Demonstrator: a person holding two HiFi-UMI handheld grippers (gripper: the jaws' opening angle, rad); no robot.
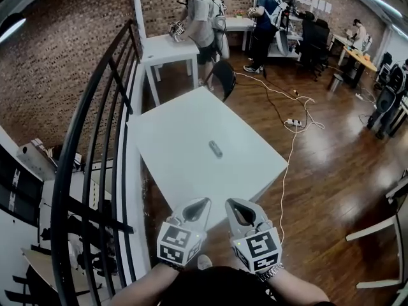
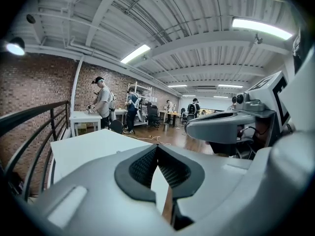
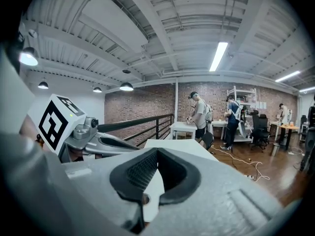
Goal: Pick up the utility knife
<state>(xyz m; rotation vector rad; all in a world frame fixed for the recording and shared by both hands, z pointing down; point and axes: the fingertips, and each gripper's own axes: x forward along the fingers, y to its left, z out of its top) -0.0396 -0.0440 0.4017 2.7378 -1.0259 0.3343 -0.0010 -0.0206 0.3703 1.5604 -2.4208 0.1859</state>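
Observation:
A small grey utility knife [image 1: 215, 149] lies near the middle of the white table [image 1: 185, 139] in the head view. Both grippers hang side by side just short of the table's near edge, well back from the knife. My left gripper [image 1: 203, 204] has its jaws closed tip to tip with nothing between them. My right gripper [image 1: 233, 204] is shut and empty too. In the left gripper view the left gripper [image 2: 157, 147] points over the table [image 2: 93, 146]. The right gripper [image 3: 157, 151] points the same way in its own view. The knife is hidden in both gripper views.
A black railing [image 1: 95, 145] runs along the table's left side. A white cable [image 1: 290, 139] and power strip [image 1: 294, 122] lie on the wooden floor to the right. Beyond stand a second white table [image 1: 167, 48], a dark chair [image 1: 224, 76] and two people [image 1: 203, 18].

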